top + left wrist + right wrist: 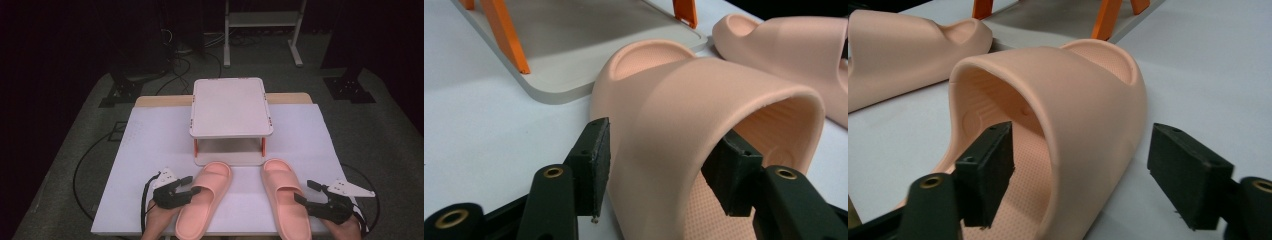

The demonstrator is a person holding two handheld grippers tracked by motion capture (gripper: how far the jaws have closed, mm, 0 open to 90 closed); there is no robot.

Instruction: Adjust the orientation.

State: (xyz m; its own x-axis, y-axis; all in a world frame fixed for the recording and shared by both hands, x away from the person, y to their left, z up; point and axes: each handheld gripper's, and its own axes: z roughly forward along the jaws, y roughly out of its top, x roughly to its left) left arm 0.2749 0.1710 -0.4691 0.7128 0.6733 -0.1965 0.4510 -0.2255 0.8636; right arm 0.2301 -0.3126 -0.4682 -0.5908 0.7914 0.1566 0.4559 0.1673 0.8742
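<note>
Two pink slide slippers lie side by side on the white table, toes toward a small stand. My left gripper (191, 184) (659, 165) straddles the outer side of the left slipper's (205, 197) (674, 100) strap. One pad sits just outside the wall and the other under the strap, both close to it with no clear squeeze. My right gripper (304, 191) (1080, 170) straddles the outer side of the right slipper's (285, 197) (1073, 75) strap. Its inner pad is under the strap, and a gap shows at the outer pad.
A white two-tier stand (230, 107) with orange legs stands just beyond the slippers' toes, its bottom tray (574, 50) almost touching them. The table's front edge (120, 233) runs right below my hands. Cables and a metal frame (262, 20) are on the floor behind.
</note>
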